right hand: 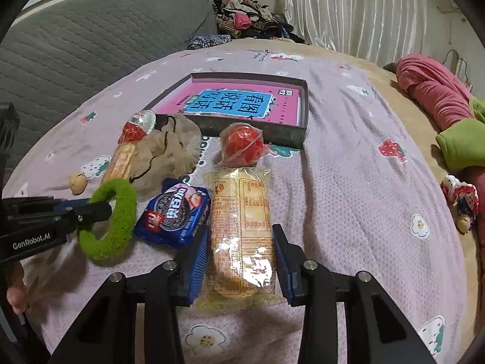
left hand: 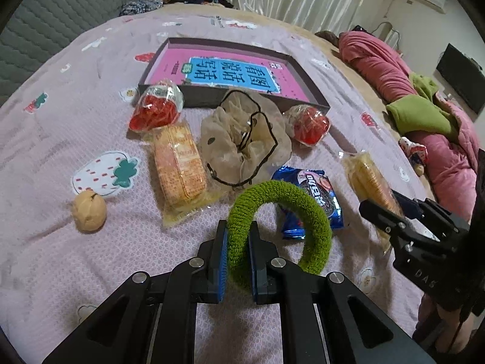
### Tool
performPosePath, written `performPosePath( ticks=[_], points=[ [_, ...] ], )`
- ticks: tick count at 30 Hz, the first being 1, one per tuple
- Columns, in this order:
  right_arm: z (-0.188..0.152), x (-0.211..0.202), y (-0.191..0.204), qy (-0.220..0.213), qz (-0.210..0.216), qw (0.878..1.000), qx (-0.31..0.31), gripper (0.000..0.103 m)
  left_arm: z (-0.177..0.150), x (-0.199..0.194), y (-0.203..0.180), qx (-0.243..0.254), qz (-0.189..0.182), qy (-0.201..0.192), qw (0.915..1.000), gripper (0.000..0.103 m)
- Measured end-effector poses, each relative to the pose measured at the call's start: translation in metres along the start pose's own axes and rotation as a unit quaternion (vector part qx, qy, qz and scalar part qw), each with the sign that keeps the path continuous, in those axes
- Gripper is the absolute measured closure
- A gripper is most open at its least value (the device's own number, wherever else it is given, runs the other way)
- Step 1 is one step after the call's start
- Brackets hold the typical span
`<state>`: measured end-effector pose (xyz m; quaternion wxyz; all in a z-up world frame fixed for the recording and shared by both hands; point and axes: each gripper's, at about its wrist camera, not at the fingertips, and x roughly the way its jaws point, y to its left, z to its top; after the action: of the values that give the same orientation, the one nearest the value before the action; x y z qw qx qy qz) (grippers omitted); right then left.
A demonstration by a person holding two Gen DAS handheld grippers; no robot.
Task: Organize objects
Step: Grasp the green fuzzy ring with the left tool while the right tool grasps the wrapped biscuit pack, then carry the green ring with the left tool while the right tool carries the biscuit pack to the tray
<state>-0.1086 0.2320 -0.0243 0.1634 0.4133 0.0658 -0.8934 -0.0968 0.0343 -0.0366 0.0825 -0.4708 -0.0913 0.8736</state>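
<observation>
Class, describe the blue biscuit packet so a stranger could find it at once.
Start at the dark shallow box on the pink bedspread. In front of it lies the blue biscuit packet, between the green fuzzy ring and a yellow wafer pack: the only blue wrapper.

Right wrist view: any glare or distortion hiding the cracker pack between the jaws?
Right wrist view: glare patches on the cracker pack wrapper's near end, label still visible; fisheye bends the bed edges. Left wrist view: same bending, green ring sharp.
</observation>
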Motion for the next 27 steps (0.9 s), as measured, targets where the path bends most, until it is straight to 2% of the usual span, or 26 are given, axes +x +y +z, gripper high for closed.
performPosePath(
  ticks=[15,27],
  points=[
    [0.009,-0.031,0.021,-0.030,-0.010,0.999,-0.001,0.062,0.008,-0.036,-0.003,0.013,0.011,-0.033,0.9993,0.091],
    [0.036,-0.055,0.033,-0.056,-0.023,0.998,-0.004,0.062,0.037,-0.066,-0.003,0.027,0.019,-0.068,0.9972,0.091]
  ],
)
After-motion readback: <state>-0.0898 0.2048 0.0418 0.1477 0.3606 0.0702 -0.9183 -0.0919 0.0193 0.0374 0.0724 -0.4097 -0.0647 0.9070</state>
